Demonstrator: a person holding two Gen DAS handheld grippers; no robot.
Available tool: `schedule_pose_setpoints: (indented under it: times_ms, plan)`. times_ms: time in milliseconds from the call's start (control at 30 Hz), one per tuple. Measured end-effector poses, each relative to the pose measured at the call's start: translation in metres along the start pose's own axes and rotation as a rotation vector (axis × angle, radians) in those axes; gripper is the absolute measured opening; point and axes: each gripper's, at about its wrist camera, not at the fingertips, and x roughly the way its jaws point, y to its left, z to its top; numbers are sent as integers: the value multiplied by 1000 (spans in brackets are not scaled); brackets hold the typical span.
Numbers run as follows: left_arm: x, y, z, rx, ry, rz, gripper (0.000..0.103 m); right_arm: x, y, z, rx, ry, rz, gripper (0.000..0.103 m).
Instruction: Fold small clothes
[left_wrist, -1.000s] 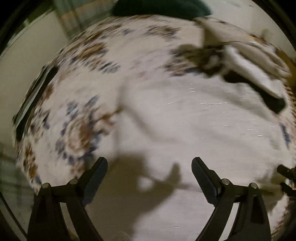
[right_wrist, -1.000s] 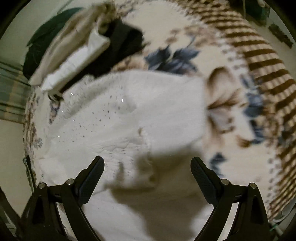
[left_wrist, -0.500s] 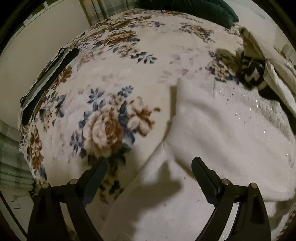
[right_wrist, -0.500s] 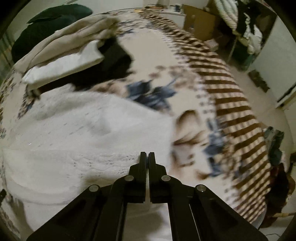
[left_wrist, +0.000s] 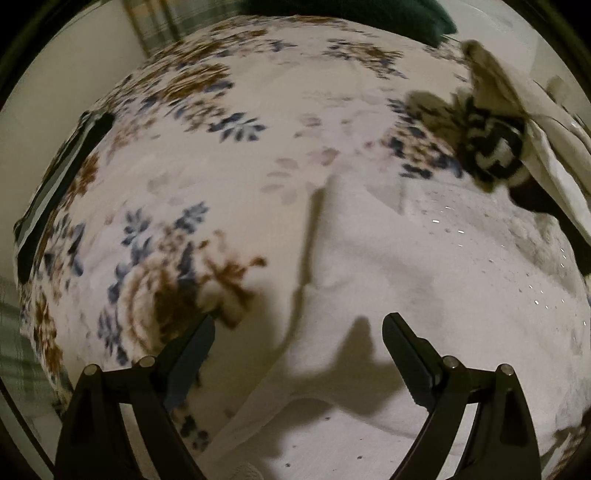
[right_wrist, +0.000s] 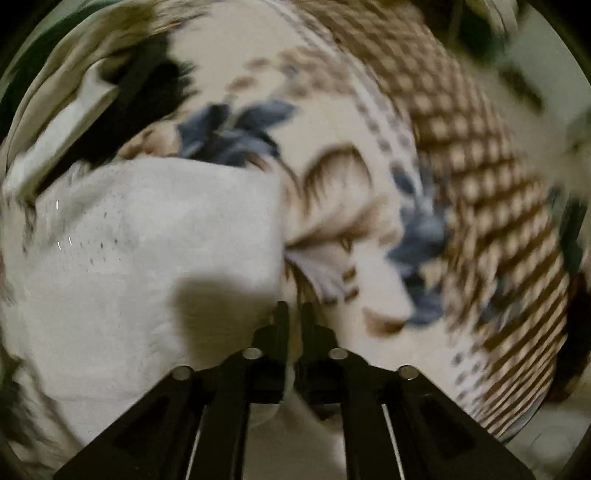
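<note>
A white knitted garment (left_wrist: 443, 266) lies spread on a floral blanket (left_wrist: 221, 166). My left gripper (left_wrist: 297, 332) hangs open just above the garment's left edge, with nothing between its fingers. In the right wrist view the same garment (right_wrist: 147, 240) fills the left half, and its right edge runs down toward my right gripper (right_wrist: 293, 314). That gripper points straight down at this edge. Its jaws stand a narrow slit apart and are opening. The picture is blurred, and I cannot tell whether cloth sits in the slit.
A pile of folded beige, white and black clothes (left_wrist: 517, 110) lies beyond the garment, seen again as the same pile (right_wrist: 74, 122). A dark green cushion (left_wrist: 351, 14) sits at the bed's far end. The blanket's brown striped border (right_wrist: 480, 184) hangs over the bed's right edge.
The right gripper went from wide open to fully shut, and now shows a narrow gap; it swung toward the garment's right edge. The left gripper stayed open and drifted along the garment's left edge.
</note>
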Motion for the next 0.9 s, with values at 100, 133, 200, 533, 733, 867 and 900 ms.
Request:
schedule_pose_setpoints:
  times_ms: [100, 133, 200, 533, 733, 867, 900]
  plan:
    - [-6, -9, -4, 55, -17, -4, 93, -20, -24, -6, 141, -50, 120, 46]
    - [-8, -12, -7, 66, -14, -11, 93, -27, -30, -10, 185, -61, 167, 46]
    - [-9, -15, -12, 74, -1, -21, 93, -30, -35, -17, 238, -51, 243, 47]
    - [-20, -25, -37, 135, 23, -48, 93, -19, -12, -27, 272, -56, 204, 51]
    - [-19, 2, -68, -29, 108, -141, 93, -46, -20, -62, 324, -79, 255, 51]
    - [1, 0, -82, -143, 194, -248, 92, -20, 8, -88, 297, 26, 333, 51]
    - [6, -5, -84, -163, 199, -285, 91, -16, 15, -90, 297, 37, 335, 51]
